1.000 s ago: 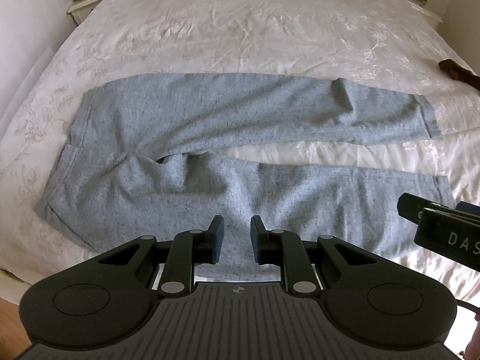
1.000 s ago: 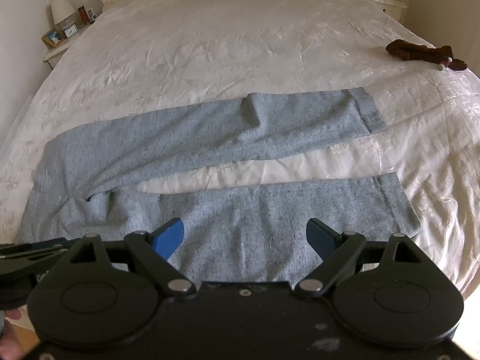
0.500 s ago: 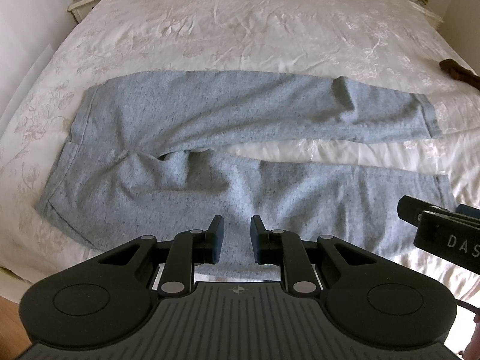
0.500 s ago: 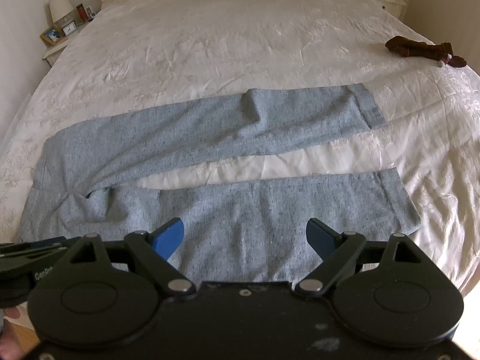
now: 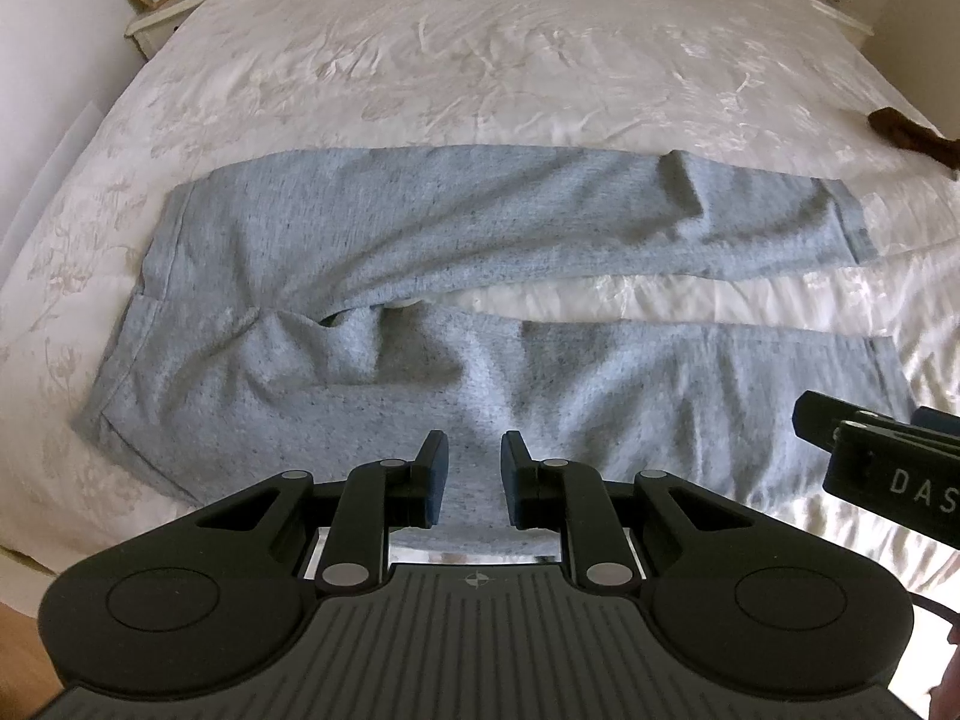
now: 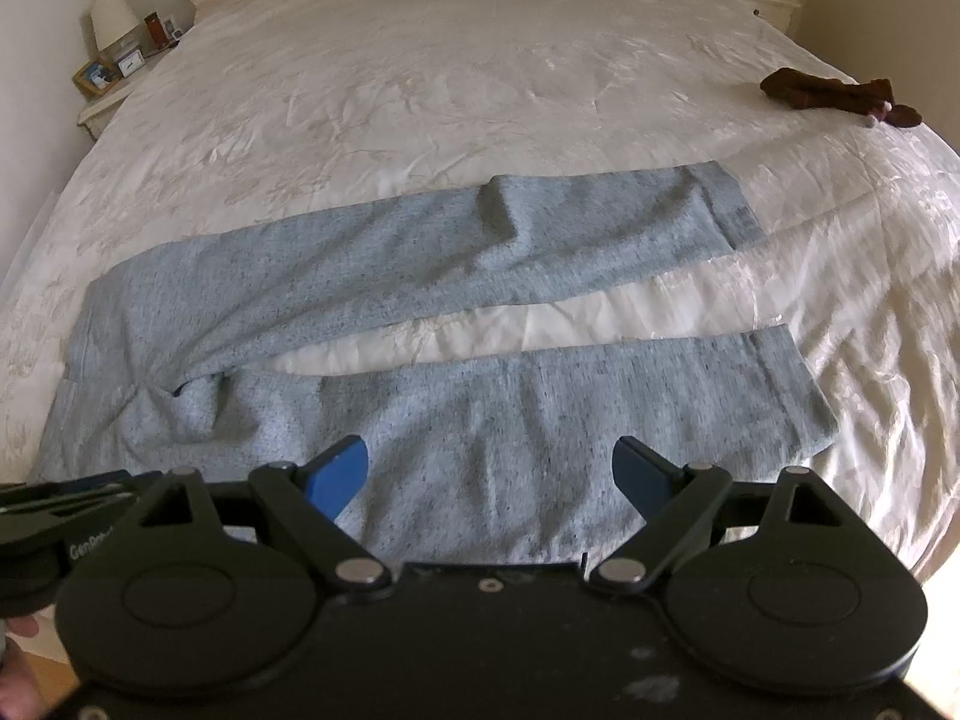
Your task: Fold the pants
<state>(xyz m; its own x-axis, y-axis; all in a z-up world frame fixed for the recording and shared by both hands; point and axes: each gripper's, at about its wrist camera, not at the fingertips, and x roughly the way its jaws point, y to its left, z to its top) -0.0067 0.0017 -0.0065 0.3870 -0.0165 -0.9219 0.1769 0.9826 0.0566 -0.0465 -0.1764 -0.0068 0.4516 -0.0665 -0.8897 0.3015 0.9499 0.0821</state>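
Grey sweatpants [image 5: 420, 276] lie flat on the white bed, waistband to the left, two legs stretched right with a gap between them. They also show in the right wrist view [image 6: 420, 312]. My left gripper [image 5: 474, 468] hovers over the near leg's thigh, its jaws narrowly apart with nothing between them. My right gripper [image 6: 489, 468] is wide open over the near leg's lower part, empty. The right gripper also shows in the left wrist view [image 5: 882, 450]; the left gripper shows at the left edge of the right wrist view [image 6: 54, 510].
The white bedspread [image 6: 480, 60] stretches far behind the pants. A brown sock [image 6: 834, 97] lies at the far right; it also shows in the left wrist view [image 5: 912, 135]. Nightstands with a lamp [image 6: 111, 18] and frames stand on both sides. The bed's near edge is just below the pants.
Both grippers have moved slightly forward and lower over the near leg. The pants have not moved. Both jaw openings are unchanged.
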